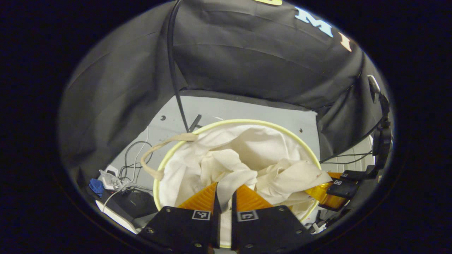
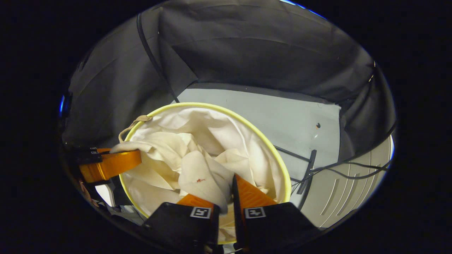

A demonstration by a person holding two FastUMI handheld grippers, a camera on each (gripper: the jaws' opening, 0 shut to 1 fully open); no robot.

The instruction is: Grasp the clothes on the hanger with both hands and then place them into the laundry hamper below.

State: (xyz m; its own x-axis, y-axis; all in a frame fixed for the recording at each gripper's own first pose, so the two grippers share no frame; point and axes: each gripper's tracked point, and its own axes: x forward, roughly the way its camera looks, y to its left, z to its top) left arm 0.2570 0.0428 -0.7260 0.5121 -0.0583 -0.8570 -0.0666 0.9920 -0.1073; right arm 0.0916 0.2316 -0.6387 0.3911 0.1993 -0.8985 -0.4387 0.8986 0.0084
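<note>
A cream-white garment [image 1: 229, 162] [image 2: 190, 165] lies bunched inside the round laundry hamper [image 1: 247, 121] [image 2: 212, 106], which has a pale yellow rim and a white liner. In the left gripper view my left gripper [image 1: 226, 192] hangs over the hamper's near rim, shut on a fold of the garment. The right gripper [image 1: 323, 194] shows at the right rim with cloth draped over it. In the right gripper view my right gripper [image 2: 227, 194] pinches another fold above the hamper. The left gripper [image 2: 134, 155] holds cloth at the hamper's left edge.
A beige rope handle [image 1: 148, 158] [image 2: 130, 127] loops off the hamper's side. Cables and a power strip [image 1: 113, 180] lie on the grey floor [image 1: 247, 109] to the left, beside a black box [image 1: 134, 204]. A thin black pole [image 1: 174, 70] rises behind. A white ribbed panel [image 2: 353, 190] lies to the right.
</note>
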